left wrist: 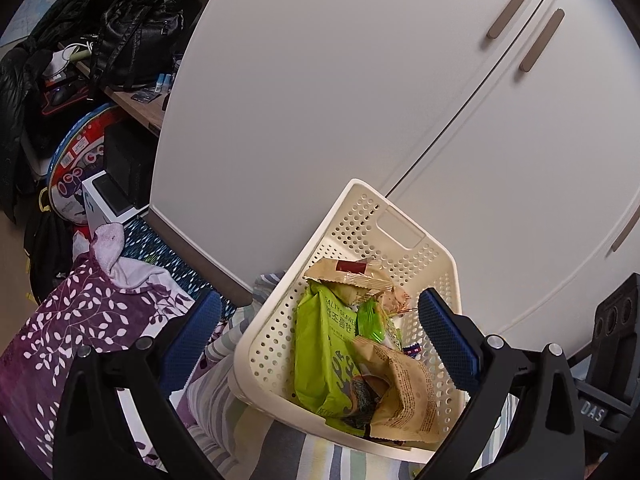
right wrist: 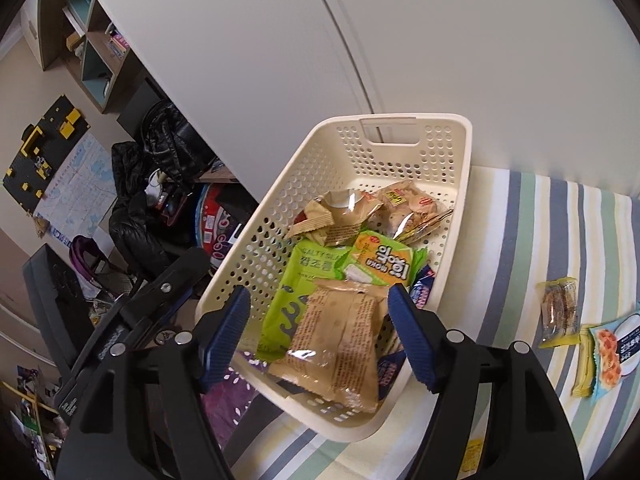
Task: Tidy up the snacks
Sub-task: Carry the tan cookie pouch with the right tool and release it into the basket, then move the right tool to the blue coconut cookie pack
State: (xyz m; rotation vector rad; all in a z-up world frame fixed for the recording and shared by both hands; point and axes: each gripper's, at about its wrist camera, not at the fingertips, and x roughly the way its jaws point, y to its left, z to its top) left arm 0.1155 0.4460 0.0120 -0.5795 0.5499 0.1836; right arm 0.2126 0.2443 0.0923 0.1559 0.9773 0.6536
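Right now both grippers hang spread wide with nothing between their blue pads: the left gripper (left wrist: pixel 320 344) and the right gripper (right wrist: pixel 320 336) both above the cream basket (right wrist: pixel 452 152). Inside lie a green seaweed packet (left wrist: pixel 320 360) and brown wrappers (right wrist: pixel 336 344). More snacks (right wrist: pixel 560 312) rest on the striped cover (right wrist: pixel 520 240) beside it.

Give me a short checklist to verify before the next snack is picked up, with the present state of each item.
1. Right tongs open and holding nothing: ok.
2. Left tongs open and holding nothing: ok.
3. Basket rests level on the striped bedding: not ok, it looks tilted.
4. Snacks remain outside: ok, yellow packet and blue packet lie on the bedding.
5. Room left in basket: ok.
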